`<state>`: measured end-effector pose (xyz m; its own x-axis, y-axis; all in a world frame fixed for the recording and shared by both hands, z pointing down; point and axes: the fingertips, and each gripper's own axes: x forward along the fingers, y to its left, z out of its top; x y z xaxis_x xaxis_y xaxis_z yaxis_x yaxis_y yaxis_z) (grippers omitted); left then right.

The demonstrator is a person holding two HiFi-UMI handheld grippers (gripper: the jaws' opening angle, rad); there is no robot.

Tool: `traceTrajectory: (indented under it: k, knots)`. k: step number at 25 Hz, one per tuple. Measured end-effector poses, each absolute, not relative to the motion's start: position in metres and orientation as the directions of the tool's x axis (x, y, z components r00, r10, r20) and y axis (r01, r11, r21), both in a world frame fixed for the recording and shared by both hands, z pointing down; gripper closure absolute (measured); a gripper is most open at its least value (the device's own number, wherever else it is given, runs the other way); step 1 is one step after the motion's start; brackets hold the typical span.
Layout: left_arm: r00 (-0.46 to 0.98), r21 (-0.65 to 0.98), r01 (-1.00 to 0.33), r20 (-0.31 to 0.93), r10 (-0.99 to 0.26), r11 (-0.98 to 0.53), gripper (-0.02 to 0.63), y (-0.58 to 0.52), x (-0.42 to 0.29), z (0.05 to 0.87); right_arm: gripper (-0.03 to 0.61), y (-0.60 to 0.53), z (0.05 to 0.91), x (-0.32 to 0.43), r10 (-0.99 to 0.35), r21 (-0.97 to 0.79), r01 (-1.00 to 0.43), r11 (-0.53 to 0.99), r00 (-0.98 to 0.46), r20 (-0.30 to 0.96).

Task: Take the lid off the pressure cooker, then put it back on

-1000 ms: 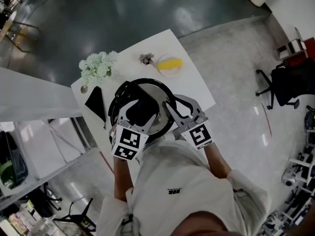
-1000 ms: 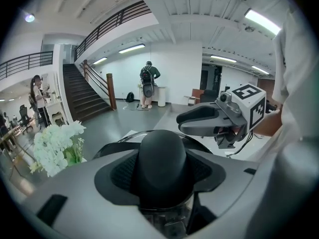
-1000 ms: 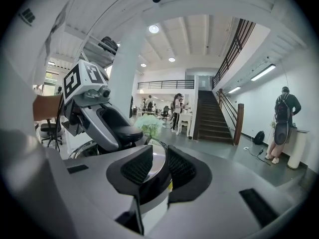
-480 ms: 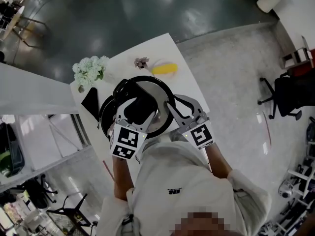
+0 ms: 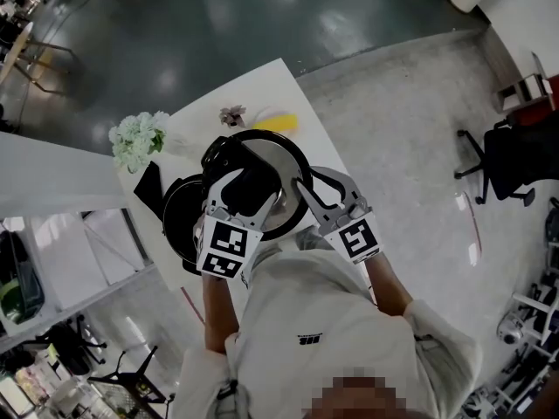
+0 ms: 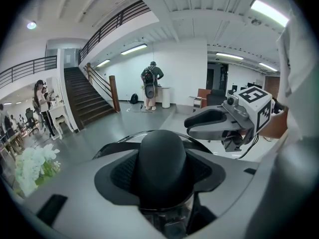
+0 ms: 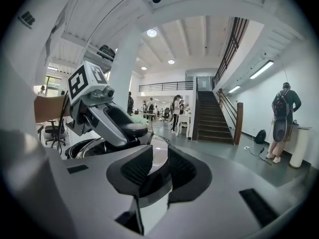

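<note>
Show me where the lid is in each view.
Head view: lid at picture centre.
Left gripper view: bottom centre, its knob between the jaws.
Right gripper view: lid lower centre, rim between the jaws.
Landmark: left gripper on the knob, in all three.

right gripper (image 7: 159,149): jaws clamped on lid (image 7: 158,160) rim | left gripper (image 7: 130,129): on lid, left | stairs (image 7: 207,118) behind

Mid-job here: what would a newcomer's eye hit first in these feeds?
The shiny lid, held over the white table by both grippers: the left gripper clamps its black knob, the right gripper pinches its rim. The black pot shows at its lower left in the head view.
</note>
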<state>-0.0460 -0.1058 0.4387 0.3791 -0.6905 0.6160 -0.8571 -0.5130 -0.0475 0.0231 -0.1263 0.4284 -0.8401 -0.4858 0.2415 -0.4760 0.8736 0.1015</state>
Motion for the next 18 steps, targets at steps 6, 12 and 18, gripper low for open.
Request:
traceTrajectory:
  k: [6, 12, 18]
  knots:
    - [0.405, -0.035, -0.843, 0.615, -0.676, -0.537, 0.327, -0.122, -0.018, 0.447, 0.482, -0.138, 0.434, 0.051, -0.513, 0.103, -0.504, 0.858, -0.822, 0.249]
    - [0.428, -0.023, -0.831, 0.612, -0.665, -0.556, 0.327, -0.135, 0.008, 0.457, 0.482, -0.145, 0.442, 0.078, -0.542, 0.046, -0.557, 0.83, -0.782, 0.309]
    - [0.439, -0.011, -0.824, 0.62, -0.651, -0.566, 0.327, -0.144, 0.03, 0.47, 0.483, -0.153, 0.455, 0.102, -0.556, 0.08, -0.56, 0.824, -0.774, 0.304]
